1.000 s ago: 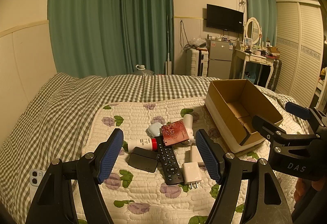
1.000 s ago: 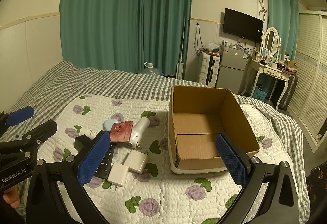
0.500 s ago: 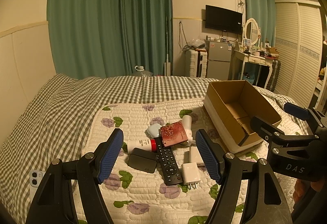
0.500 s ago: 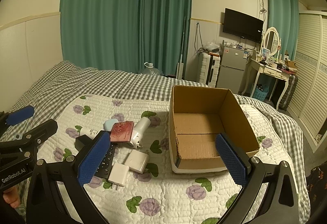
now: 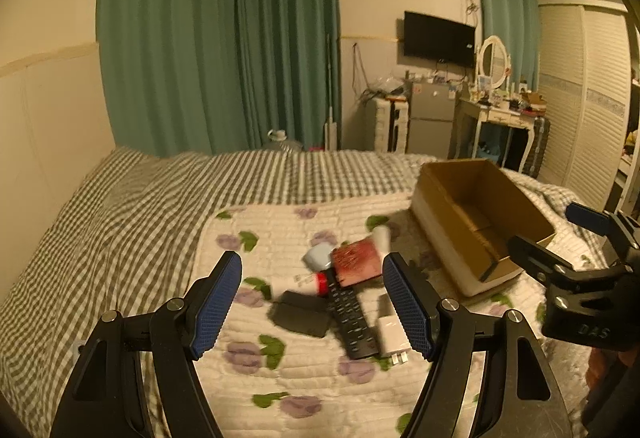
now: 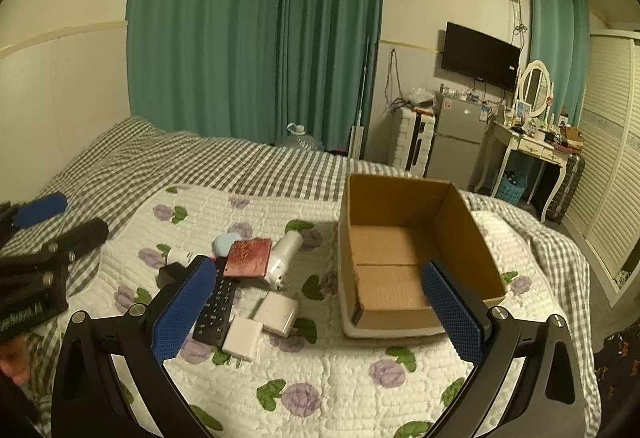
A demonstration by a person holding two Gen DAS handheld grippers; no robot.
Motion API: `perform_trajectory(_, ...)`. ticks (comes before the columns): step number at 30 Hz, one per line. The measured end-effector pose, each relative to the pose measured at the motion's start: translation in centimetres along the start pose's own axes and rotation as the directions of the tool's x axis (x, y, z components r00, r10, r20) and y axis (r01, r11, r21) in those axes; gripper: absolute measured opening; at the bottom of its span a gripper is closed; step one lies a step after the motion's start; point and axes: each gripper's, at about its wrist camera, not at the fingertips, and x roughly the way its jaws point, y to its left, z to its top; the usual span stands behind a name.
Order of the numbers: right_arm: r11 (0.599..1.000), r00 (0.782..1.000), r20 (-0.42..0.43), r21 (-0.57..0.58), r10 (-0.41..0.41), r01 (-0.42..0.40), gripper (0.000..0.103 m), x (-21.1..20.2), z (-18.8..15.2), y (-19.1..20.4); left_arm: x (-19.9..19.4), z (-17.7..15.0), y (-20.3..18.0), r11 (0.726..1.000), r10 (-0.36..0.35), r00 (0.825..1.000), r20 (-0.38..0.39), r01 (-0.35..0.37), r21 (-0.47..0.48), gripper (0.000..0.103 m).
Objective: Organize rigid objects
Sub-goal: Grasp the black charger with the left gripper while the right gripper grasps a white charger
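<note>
A pile of small objects lies on the floral quilt: a black remote (image 5: 351, 314) (image 6: 216, 310), a red card case (image 5: 356, 263) (image 6: 247, 258), a black box (image 5: 302, 313), a white charger (image 5: 391, 336) (image 6: 242, 339), a white power bank (image 6: 277, 313), a white cylinder (image 6: 285, 253) and a pale blue case (image 6: 223, 242). An open cardboard box (image 5: 476, 214) (image 6: 404, 258) stands to their right, empty. My left gripper (image 5: 316, 306) is open above the pile. My right gripper (image 6: 320, 312) is open and empty, between the pile and the box.
The quilt (image 6: 320, 378) covers a checked bedspread (image 5: 120, 222). Green curtains, a small fridge (image 6: 460, 142), a dressing table (image 6: 532, 146) and a louvred wardrobe (image 5: 596, 110) stand beyond the bed.
My left gripper has shifted left and slightly forward, so the pile now sits toward its right finger; the view is blurred. The right gripper has hardly moved.
</note>
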Motion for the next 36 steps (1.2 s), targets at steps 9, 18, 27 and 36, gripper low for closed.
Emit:
perform_trajectory(9,0.997,0.977,-0.204,-0.026,0.066,-0.073,0.103,6.3,-4.6,3.5,6.2,-4.1,3.1,0.997,0.073,0.984,-0.165,-0.075,-0.011,0.076)
perform_trajectory(18,0.990,0.908,-0.396,0.016,0.138,-0.143,0.079,14.5,-8.8,5.7,10.3,-7.2,2.6,0.996,0.088,0.956,-0.279,-0.085,0.020,0.076)
perform_trajectory(27,0.984,0.862,-0.475,0.078,0.178,-0.160,0.064,18.6,-10.3,5.2,12.7,-8.0,1.5,0.997,0.071,0.937,-0.341,-0.055,0.056,0.076)
perform_trajectory(36,0.960,0.860,-0.428,0.145,0.278,-0.238,0.044,18.2,-9.8,3.7,14.7,-7.3,0.3,0.994,-0.016,0.931,-0.365,0.055,0.097,0.076)
